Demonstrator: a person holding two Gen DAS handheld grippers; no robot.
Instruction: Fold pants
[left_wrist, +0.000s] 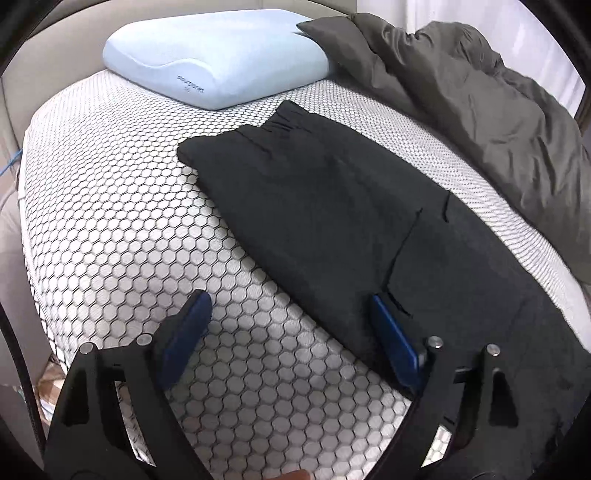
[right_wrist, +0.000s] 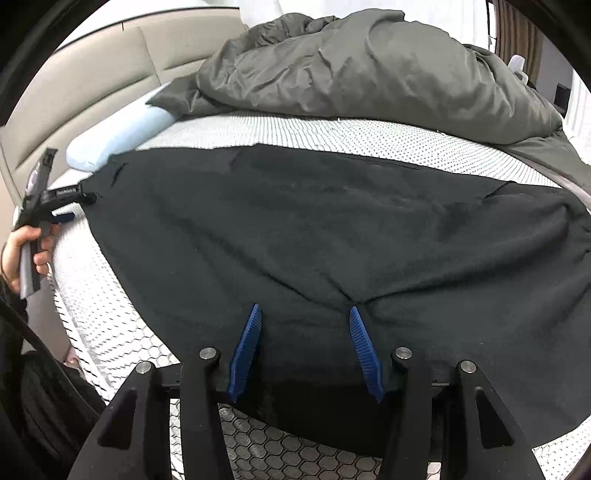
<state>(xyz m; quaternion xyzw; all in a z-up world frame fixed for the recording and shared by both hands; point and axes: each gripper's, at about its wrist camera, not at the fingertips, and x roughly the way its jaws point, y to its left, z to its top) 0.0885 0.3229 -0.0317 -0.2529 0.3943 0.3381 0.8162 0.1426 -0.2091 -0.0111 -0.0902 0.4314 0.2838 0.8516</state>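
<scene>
Left gripper (left_wrist: 291, 310) fingers spread, right gripper (right_wrist: 304, 314) fingers spread over black pants (right_wrist: 295, 229), duvet (right_wrist: 369, 74) and pillow (left_wrist: 218, 59) beyond

Pants (left_wrist: 332, 221) on mattress (left_wrist: 129, 229); pillow (left_wrist: 218, 62), duvet (left_wrist: 480, 110) behind.

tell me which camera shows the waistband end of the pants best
The left wrist view. There the gathered waistband of the black pants lies in plain sight near the blue pillow, beyond the open left claw. The right wrist view shows only broad flat cloth; the waistband cannot be made out.
</scene>
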